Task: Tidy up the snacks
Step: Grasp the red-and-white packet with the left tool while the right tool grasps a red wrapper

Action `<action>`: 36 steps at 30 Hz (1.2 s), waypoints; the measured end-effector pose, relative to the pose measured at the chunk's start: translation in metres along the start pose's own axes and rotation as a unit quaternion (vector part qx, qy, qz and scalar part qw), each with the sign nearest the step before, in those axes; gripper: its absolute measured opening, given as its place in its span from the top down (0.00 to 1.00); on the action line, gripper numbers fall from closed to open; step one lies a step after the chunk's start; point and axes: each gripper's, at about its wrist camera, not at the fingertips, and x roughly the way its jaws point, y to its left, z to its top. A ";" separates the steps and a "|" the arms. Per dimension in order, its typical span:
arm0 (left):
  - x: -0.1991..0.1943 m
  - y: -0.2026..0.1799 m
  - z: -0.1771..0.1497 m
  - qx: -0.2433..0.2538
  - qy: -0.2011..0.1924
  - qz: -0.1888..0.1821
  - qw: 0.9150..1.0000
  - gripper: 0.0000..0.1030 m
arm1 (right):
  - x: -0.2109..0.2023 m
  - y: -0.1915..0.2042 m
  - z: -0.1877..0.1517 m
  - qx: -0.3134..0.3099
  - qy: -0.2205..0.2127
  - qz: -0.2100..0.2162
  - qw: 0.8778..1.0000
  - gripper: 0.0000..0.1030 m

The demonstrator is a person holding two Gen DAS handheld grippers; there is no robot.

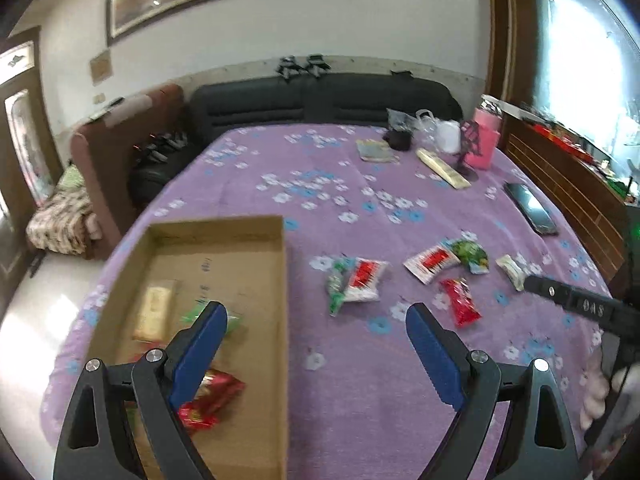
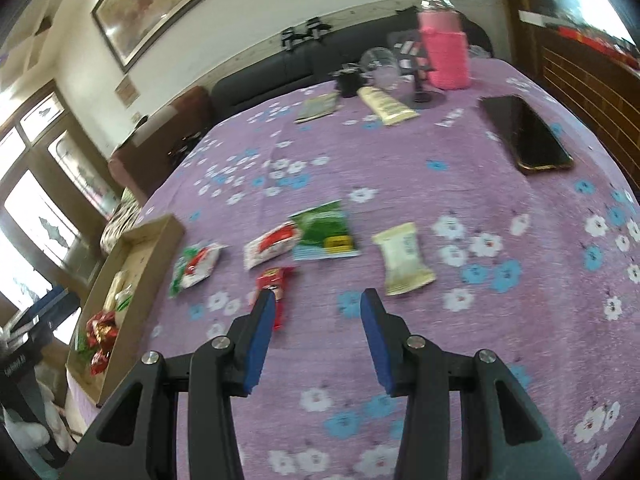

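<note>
Right wrist view: right gripper (image 2: 316, 300) jaws apart, empty, over the surface (image 2: 400, 160) near red snack packet (image 2: 276, 292). Left gripper (image 1: 316, 320) spread wide by cardboard box (image 1: 240, 232) — risk: thin packets slide or two get pinched together.
</note>
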 end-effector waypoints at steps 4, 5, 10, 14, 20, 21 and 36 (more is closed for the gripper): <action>0.014 -0.008 -0.004 0.009 0.016 -0.034 0.999 0.09 | 0.004 -0.012 0.004 0.012 0.007 -0.003 1.000 0.59; 0.019 -0.011 -0.005 0.011 0.021 -0.039 0.999 0.09 | 0.008 -0.010 0.005 0.012 0.014 0.002 1.000 0.59; 0.038 -0.012 -0.007 -0.005 0.046 -0.071 0.996 0.09 | 0.039 0.018 0.002 -0.013 0.053 0.026 0.998 0.59; 0.053 -0.005 -0.002 -0.014 0.063 -0.081 0.995 0.09 | 0.066 0.046 -0.002 -0.049 0.072 0.021 0.996 0.59; 0.081 -0.011 0.012 0.007 0.080 -0.080 0.994 0.09 | 0.081 0.064 -0.004 -0.093 0.062 -0.011 0.994 0.70; 0.086 -0.017 0.016 0.017 0.082 -0.080 0.993 0.09 | 0.082 0.064 -0.004 -0.096 0.061 -0.012 0.993 0.82; 0.161 -0.055 0.031 0.113 0.142 -0.077 0.980 0.72 | 0.077 0.045 -0.002 -0.073 0.057 0.017 0.996 0.83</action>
